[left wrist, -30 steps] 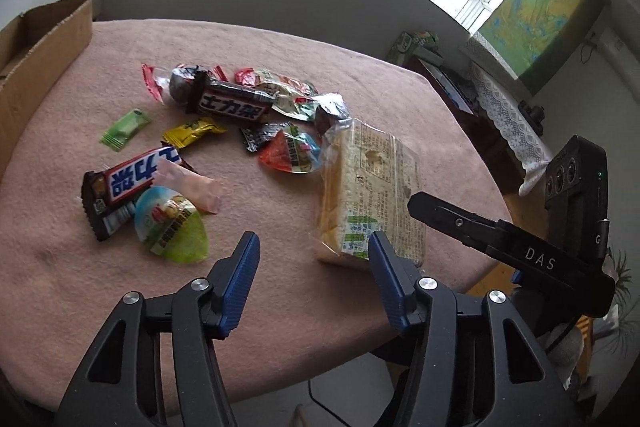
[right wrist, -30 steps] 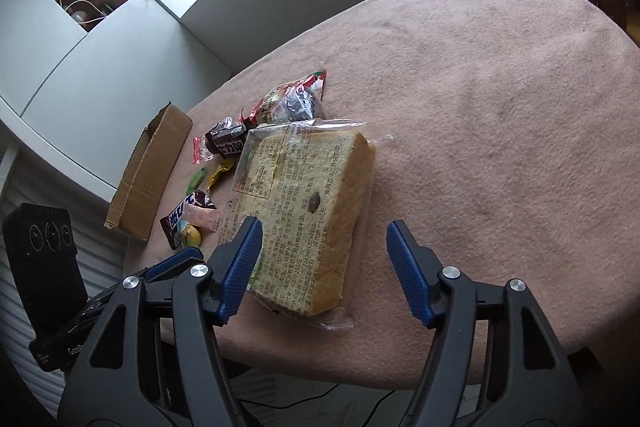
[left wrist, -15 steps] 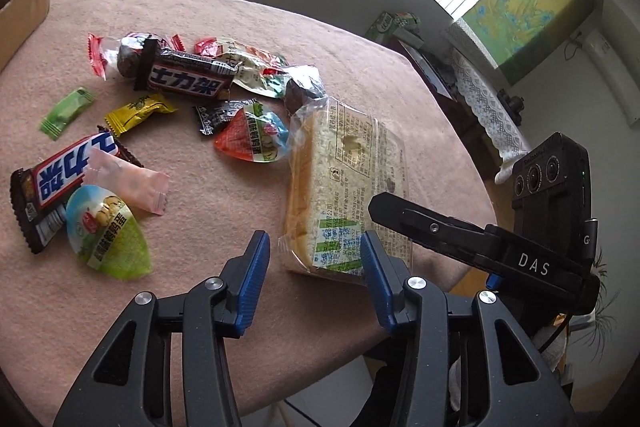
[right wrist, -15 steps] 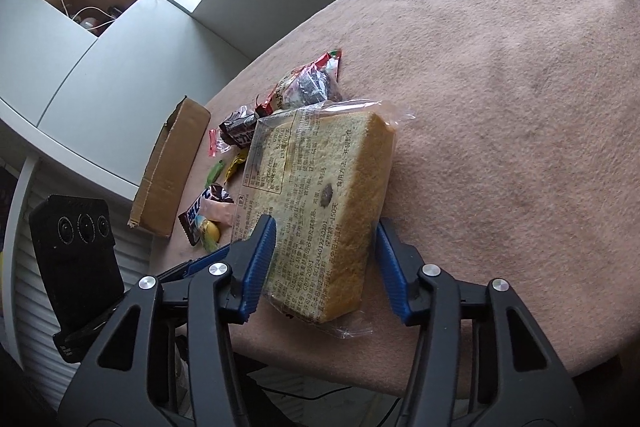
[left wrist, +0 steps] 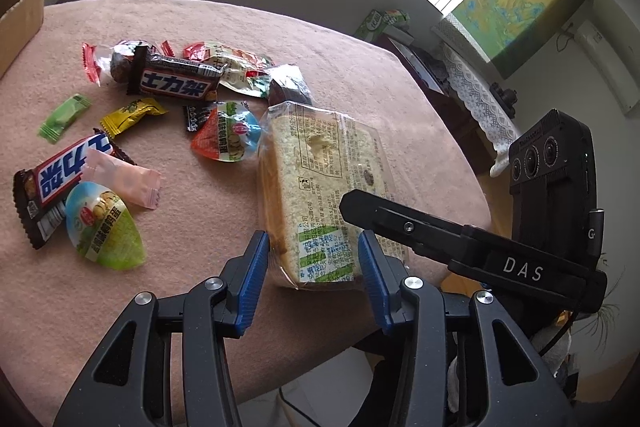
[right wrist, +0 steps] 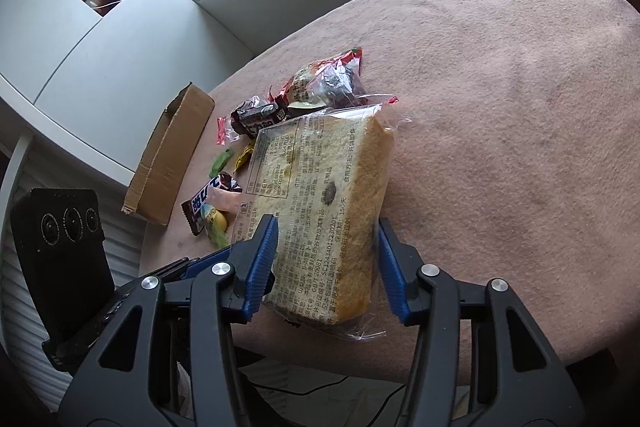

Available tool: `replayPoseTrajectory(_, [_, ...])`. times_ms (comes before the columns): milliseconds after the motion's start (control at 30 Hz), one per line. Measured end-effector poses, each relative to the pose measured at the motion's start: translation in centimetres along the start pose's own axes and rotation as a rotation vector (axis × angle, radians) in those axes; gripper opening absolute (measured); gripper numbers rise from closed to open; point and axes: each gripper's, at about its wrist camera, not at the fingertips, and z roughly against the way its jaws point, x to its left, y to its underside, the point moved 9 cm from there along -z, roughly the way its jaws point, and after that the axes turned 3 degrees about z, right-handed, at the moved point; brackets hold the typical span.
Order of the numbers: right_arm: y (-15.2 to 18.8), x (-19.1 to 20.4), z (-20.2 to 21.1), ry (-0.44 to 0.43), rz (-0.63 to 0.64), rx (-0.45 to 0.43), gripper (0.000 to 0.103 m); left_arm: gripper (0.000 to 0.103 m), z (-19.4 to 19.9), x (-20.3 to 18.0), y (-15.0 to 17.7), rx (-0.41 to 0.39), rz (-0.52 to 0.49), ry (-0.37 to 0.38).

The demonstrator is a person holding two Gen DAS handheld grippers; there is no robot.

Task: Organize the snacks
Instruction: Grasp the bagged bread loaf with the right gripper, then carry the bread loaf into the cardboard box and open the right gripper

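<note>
Two grippers work one bread pack (left wrist: 320,183) lying on the surface (left wrist: 200,307). Left gripper (left wrist: 312,267) has just narrowed, pads at its near corner. Right gripper (right wrist: 326,259) pinches its near end; next, lift toward the box (right wrist: 168,155)

Left gripper (left wrist: 312,263) and right gripper (right wrist: 326,259) angle downward, jaws just narrowed.

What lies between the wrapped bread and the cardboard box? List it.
Loose small snacks on the pink cloth: two chocolate bars, a green candy, a yellow candy, a pink wrapper, two jelly cups. The left wrist view shows them best.
</note>
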Motion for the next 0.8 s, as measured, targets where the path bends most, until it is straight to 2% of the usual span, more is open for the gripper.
replayPoseTrajectory(367, [-1.0,3.9,0.3,-0.014,0.071,-0.015,0.051,0.043,3.0,0.7,-0.8,-0.066,0.005,0.005])
replayPoseTrajectory(600, [-2.2,8.6,-1.1,-0.058,0.139,-0.007,0.051,0.043,6.3,3.0,-2.1,-0.141,0.028,-0.017])
replayPoseTrajectory(800, [-3.5,13.9,-3.3,-0.100,0.210,0.001,0.051,0.043,9.6,6.4,-3.4,-0.215,0.059,-0.049])
